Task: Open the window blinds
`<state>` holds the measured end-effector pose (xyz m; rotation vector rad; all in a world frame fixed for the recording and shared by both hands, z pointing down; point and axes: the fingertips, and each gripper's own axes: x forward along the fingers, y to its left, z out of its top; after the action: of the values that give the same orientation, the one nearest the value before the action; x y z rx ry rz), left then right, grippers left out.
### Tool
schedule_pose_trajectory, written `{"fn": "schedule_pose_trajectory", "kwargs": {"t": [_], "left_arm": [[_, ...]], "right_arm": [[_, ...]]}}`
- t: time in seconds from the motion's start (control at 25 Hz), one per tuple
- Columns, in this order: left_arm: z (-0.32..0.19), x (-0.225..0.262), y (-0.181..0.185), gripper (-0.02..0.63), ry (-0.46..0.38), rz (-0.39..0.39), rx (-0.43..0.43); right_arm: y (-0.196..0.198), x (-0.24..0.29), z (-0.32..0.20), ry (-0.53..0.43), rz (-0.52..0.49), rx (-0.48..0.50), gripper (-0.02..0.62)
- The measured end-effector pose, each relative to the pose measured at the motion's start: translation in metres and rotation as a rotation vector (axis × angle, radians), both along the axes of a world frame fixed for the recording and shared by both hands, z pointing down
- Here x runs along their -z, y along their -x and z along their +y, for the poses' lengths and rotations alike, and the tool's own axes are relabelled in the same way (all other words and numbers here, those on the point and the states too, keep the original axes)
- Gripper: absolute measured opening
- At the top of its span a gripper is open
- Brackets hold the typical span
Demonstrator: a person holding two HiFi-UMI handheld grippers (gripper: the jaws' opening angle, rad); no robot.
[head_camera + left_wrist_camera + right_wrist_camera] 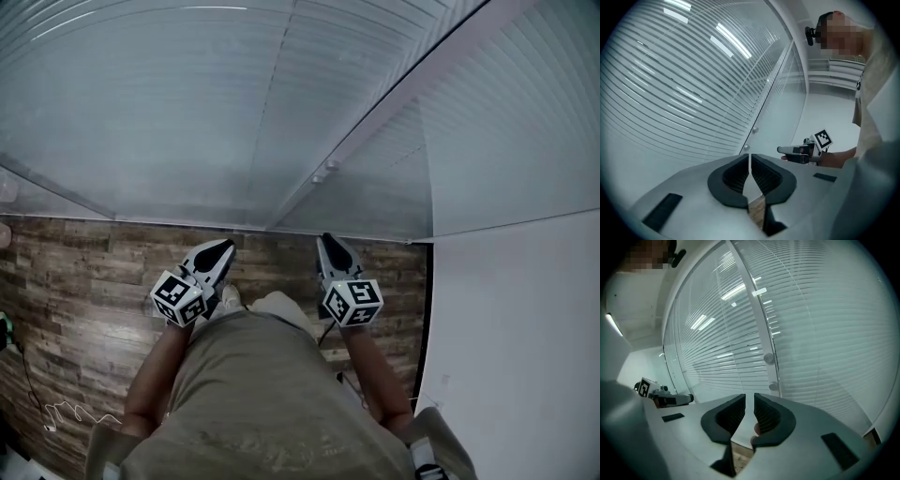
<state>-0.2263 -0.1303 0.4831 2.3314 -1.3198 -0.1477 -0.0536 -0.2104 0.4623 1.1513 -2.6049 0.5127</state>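
Left gripper (221, 248): jaws together with only a thin slit, nothing between them; it is held in front of the body and points toward the glass.
Right gripper (328, 242): jaws also closed and empty; it is beside the left one but apart from it.
Blinds (169, 103): white slats that seem to sit behind the glass panes (234, 202), on both sides of a slanted frame post (375, 122). They look shut, since little shows through them.
Knobs (325, 172): two small round ones close together on the post. I judge they drive the slats, but I cannot be sure.
Risk, closed jaws: a closed gripper cannot take a knob. If it goes forward like this, the tips will only knock on the post or the glass.
Risk, slipping: the knobs are small, round and look smooth, so the pads may slide off when turning.
Risk, wrong choice: one knob may serve the other pane, or the turn may go the wrong way, and then the slats remain shut.
In the way: nothing stands between the grippers and the post. If the slats are indeed behind the glass, they cannot be pushed directly.
Around: wooden floor (84, 272) below, a thin cable (56, 412) on it at the left, a white wall (525, 328) at the right.
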Motion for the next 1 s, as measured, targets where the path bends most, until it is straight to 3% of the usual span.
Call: {"fn": "schedule_pose_trajectory", "kwargs": {"t": [0.36,0.76,1.0], "left_arm": [[-0.029,-0.003,0.012,0.017,0.028,-0.006,0.024],[-0.058,0.009,-0.036,0.017,0.023,-0.022,0.122],[-0.099,0.017,-0.039,0.017,0.04,-0.052,0.182]], "right_arm": [[0.002,-0.006,-0.025,0.024,-0.022,-0.015,0.044],[-0.037,0.007,-0.059,0.011,-0.076,0.062,0.044],[-0.033,0.017,-0.107,0.02,-0.094,0.127,0.044]]}}
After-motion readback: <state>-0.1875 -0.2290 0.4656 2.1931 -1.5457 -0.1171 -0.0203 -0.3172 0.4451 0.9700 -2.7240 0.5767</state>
